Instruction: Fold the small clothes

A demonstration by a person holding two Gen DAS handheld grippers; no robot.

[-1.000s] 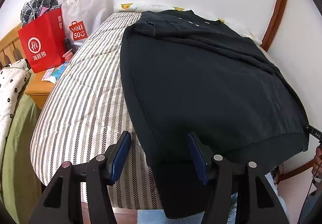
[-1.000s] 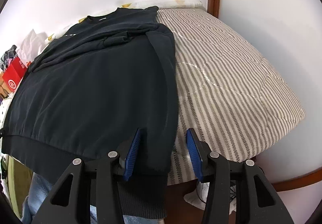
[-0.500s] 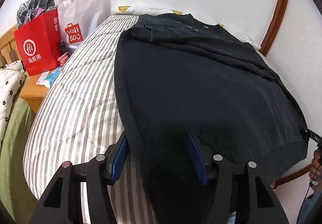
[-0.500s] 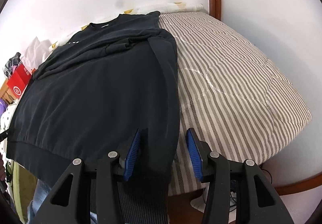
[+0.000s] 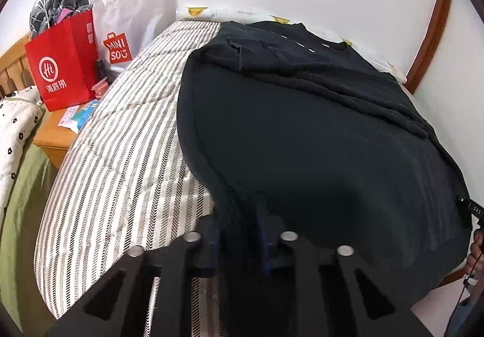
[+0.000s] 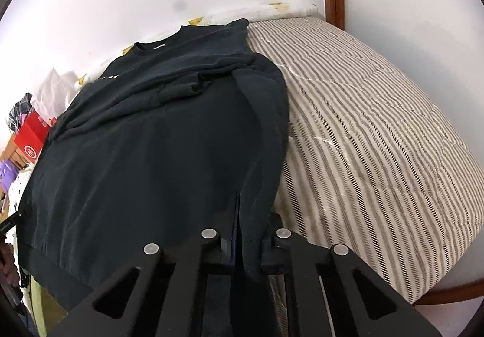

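A black sweatshirt point(image 5: 302, 140) lies flat on the striped bed point(image 5: 121, 155), collar at the far end, both sleeves folded across the chest. In the left wrist view my left gripper point(image 5: 239, 234) is at the near left corner of the hem, its jaws closing with the dark cloth bunched between the blue pads. In the right wrist view the sweatshirt point(image 6: 151, 155) fills the left half of the bed point(image 6: 378, 140). My right gripper point(image 6: 246, 234) is at the near right corner of the hem, its jaws closing on a fold of the cloth.
A red paper bag point(image 5: 60, 64) and a white shopping bag point(image 5: 127, 22) stand on a wooden nightstand point(image 5: 51, 134) left of the bed. White walls and a wooden frame point(image 5: 429, 28) bound the far side. A person's hand point(image 5: 476, 249) shows at the right edge.
Both grippers have moved forward over the bed's near edge, and their jaws have gone from wide apart to pinching the sweatshirt's hem corners.
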